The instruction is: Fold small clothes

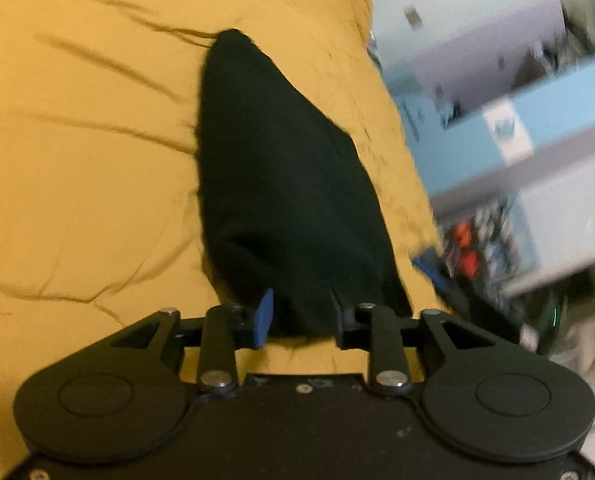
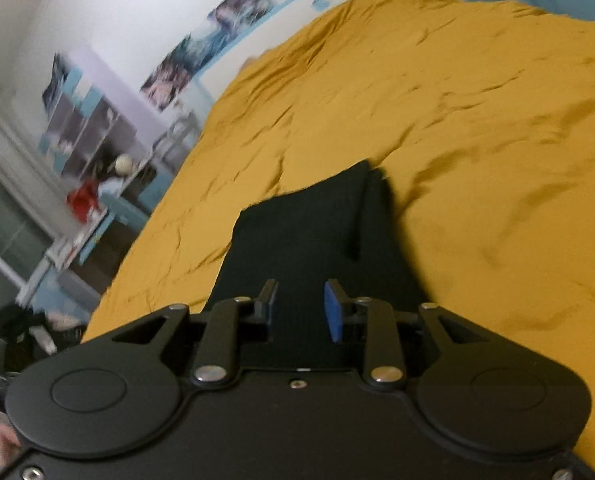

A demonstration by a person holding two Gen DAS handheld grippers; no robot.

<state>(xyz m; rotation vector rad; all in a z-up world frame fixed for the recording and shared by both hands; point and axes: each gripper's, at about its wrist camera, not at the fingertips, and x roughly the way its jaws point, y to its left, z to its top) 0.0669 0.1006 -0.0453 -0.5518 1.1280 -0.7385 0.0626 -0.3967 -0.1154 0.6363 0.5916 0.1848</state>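
Observation:
A small black garment point(image 1: 281, 184) lies on a mustard-yellow bedspread point(image 1: 77, 168). In the left wrist view it stretches away from my left gripper point(image 1: 301, 312), whose jaws stand apart with the near end of the cloth between them. In the right wrist view the same black garment point(image 2: 317, 232) reaches up from my right gripper point(image 2: 301, 308), a folded edge showing near its far end. The right jaws also stand apart over the cloth. Whether either gripper pinches the cloth is not clear.
The yellow bedspread point(image 2: 457, 120) is wrinkled and fills most of both views. The bed edge runs along the right in the left wrist view, with light-blue furniture point(image 1: 537, 120) beyond. Shelves and clutter point(image 2: 89, 152) stand left of the bed in the right wrist view.

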